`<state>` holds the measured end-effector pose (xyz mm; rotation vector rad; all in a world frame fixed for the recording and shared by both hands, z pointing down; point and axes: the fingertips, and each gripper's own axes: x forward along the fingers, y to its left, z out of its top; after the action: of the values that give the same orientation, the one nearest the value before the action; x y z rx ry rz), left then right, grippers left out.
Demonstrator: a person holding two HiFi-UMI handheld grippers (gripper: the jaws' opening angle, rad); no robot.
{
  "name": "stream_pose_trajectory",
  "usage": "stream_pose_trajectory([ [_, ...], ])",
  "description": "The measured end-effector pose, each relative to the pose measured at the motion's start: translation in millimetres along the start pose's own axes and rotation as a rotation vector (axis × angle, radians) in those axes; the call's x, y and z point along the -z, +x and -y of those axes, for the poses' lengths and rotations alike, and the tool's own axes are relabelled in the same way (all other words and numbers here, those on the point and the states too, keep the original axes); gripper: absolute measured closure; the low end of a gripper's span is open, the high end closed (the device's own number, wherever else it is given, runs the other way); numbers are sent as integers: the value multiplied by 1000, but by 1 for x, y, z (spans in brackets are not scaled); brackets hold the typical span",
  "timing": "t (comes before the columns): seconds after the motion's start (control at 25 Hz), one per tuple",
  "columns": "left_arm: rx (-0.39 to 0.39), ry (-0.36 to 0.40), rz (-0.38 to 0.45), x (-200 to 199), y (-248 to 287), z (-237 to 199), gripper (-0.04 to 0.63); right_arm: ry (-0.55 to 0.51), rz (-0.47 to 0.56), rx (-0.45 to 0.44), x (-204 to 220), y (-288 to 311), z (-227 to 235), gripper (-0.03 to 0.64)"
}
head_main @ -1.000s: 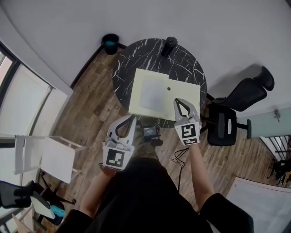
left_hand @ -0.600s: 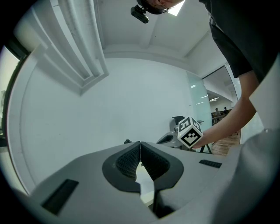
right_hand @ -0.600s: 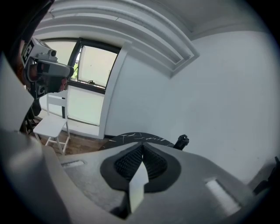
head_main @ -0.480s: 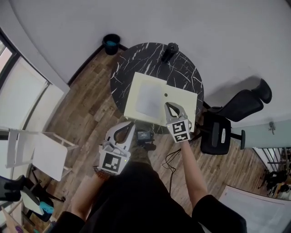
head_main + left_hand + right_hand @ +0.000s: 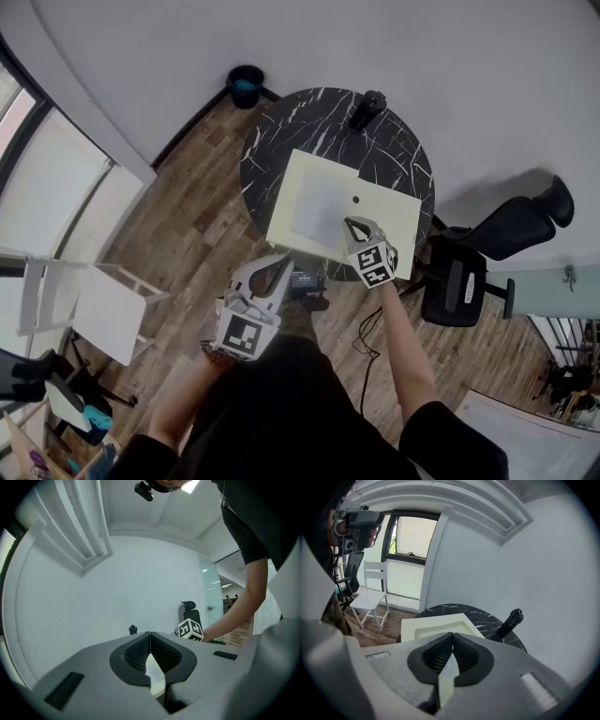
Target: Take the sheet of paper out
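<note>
**Head view: right hand-held gripper closed in on the paper, nothing gripped yet**

Over the last second the right hand-held gripper (image 5: 351, 223) slid leftward from the near right edge of the cream tray (image 5: 397, 217). It ended over the tray's near middle. The sheet of paper (image 5: 319, 202) now lay just ahead of its tips and slightly to their left, flat in the tray's shallow recess on the round marbled tabletop (image 5: 398, 155). The right gripper view showed its jaws together at the tips, with nothing between them and only the tray beyond.

The left hand-held gripper (image 5: 283, 262) had barely shifted. It hung near the person's body, short of the tabletop's near edge, with the tray ahead of it. Its own view showed its jaws also touching at the tips and holding nothing. The black cylinder (image 5: 367, 109), far beyond both hand-held grippers, had stayed put.

The move read as an approach rather than a grasp. The paper looked untouched and fully inside the tray, so the task was at its very start. The right jaws would probably need to part before they could pinch an edge. A sheet lying flat in a recess offers little to catch, so lifting a corner looked like the awkward part.
</note>
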<state>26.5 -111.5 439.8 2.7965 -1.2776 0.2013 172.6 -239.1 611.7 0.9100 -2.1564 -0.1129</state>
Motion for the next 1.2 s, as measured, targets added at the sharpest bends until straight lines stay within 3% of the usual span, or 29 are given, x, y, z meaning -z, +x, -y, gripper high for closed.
stream_pose_trajectory([
  [0.36,15,-22,-54,19,19,-7,594,44,-100,-70,42,47,-1,617],
  [0.56,93,121,-85,39,29,-5,593,34,-142,-105,57,67,-6,617],
  [0.72,108,75,-92,37,43,-8,592,33,-163,-126,63,79,-9,616],
  [0.84,127,71,-87,35,60,-8,593,35,-185,-153,71,86,-12,554],
  [1.2,129,60,-67,33,124,-27,593,27,-218,-190,84,104,-12,554],
])
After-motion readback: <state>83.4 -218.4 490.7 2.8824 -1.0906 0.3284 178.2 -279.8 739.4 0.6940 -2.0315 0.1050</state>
